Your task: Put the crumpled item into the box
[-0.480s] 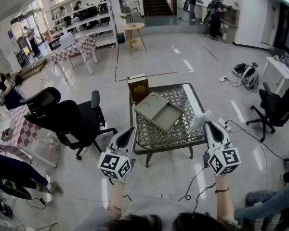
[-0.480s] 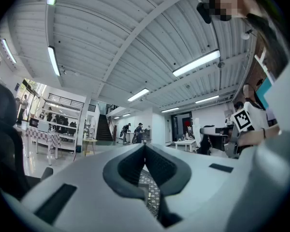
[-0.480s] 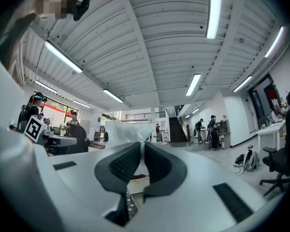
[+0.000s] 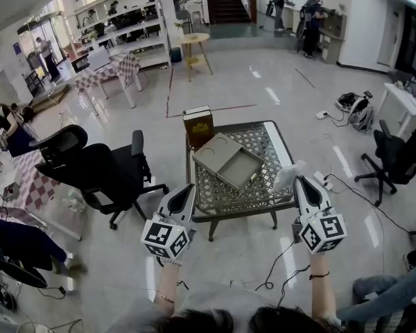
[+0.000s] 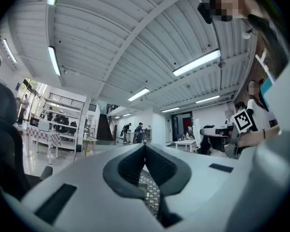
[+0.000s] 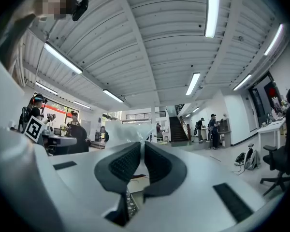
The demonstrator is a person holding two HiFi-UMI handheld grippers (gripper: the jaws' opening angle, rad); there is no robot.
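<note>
The right gripper [image 4: 299, 180] has its jaws drawn nearly together on the crumpled item [image 4: 288, 173], a pale, translucent wad of uncertain material. Its lower part is hidden behind the pads, and it hangs just off the near right corner of the table [image 4: 283, 151], apart from the open grey box [image 4: 230, 162] at mid-table. The left gripper [image 4: 188, 189] sits at the near left edge, jaws closed on nothing. A brown carton [image 4: 199, 125] occupies the far left corner, an office chair [image 4: 100, 173] stands to the left, and the floor to the right carries trailing cables [image 4: 284, 255].
</note>
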